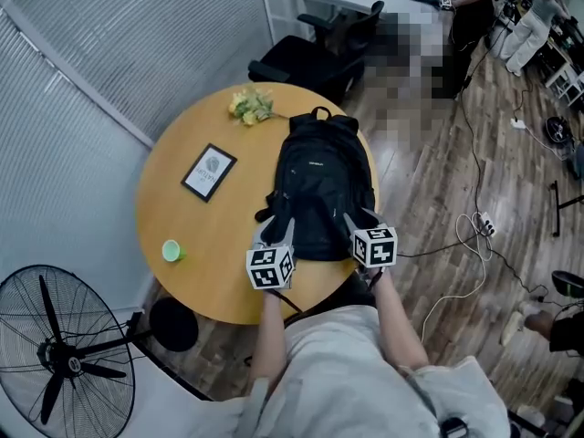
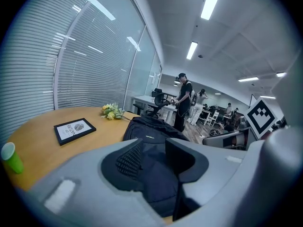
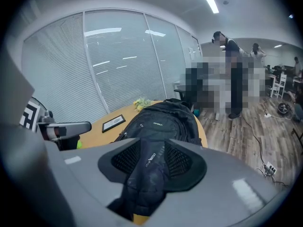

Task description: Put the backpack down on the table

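Observation:
The black backpack [image 1: 319, 185] lies flat on the round wooden table [image 1: 201, 245], its top handle at the far side. My left gripper [image 1: 276, 230] is at the pack's near left corner, and its pads close on the left shoulder strap [image 2: 156, 183], which fills the gap between them. My right gripper [image 1: 359, 219] is at the near right corner. In the right gripper view the padded right strap [image 3: 147, 174] runs between the pads, touches both and bunches out below them. The pack's body [image 3: 161, 122] stretches away beyond the jaws.
On the table are a framed picture [image 1: 209, 172], a green cup [image 1: 171, 251] and yellow flowers [image 1: 251, 108]. A standing fan [image 1: 59, 363] and a black stool [image 1: 173, 324] are at the lower left, an office chair [image 1: 315, 53] is behind, and cables [image 1: 479, 222] cross the floor at right.

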Available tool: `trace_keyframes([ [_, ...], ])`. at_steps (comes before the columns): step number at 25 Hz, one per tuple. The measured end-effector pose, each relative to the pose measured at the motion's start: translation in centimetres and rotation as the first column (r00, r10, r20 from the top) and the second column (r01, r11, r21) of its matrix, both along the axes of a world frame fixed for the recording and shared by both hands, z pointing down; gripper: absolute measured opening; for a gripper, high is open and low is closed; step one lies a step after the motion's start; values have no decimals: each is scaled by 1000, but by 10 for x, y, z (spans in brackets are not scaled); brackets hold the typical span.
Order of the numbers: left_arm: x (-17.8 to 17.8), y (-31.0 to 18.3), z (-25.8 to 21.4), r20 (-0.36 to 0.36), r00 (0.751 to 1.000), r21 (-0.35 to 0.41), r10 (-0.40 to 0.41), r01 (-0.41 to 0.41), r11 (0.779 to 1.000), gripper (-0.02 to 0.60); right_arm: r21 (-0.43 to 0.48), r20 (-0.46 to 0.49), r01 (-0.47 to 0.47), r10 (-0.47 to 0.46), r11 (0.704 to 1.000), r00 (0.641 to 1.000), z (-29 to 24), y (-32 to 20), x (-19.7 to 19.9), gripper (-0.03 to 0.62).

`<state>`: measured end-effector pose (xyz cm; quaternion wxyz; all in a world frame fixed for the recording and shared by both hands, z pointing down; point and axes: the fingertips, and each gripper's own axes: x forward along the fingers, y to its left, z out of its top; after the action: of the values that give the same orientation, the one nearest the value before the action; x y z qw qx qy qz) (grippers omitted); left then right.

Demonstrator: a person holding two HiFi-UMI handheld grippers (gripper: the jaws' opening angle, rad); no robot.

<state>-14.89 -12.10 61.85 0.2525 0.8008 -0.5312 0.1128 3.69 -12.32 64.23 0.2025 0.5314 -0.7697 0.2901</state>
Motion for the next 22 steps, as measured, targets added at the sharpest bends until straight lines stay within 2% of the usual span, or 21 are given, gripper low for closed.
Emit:
trace_keyframes([
  [3, 1, 0, 1, -5, 1000, 2, 0, 0, 1000, 137, 3, -4, 0, 0, 1000, 1000, 2, 1, -1, 141],
  [5, 2, 1, 2, -11, 1000, -1, 7, -7, 1000, 91, 4, -5, 6, -6, 1000, 1000, 1, 0, -3, 113],
  [14, 5, 5, -1, -32, 999, 4, 20, -20, 1000, 9, 12, -1, 7, -7, 1000, 1000, -2, 4, -8, 43],
  [17, 10, 7, -4, -44, 998, 13, 41, -40, 999, 6, 17, 3, 1, -1, 1000, 1000, -3, 5, -7, 2],
  [22, 8, 10, -5, -38, 998, 14, 40, -40, 999, 6, 17, 3, 17, -17, 1000, 1000, -3, 6, -11, 2],
])
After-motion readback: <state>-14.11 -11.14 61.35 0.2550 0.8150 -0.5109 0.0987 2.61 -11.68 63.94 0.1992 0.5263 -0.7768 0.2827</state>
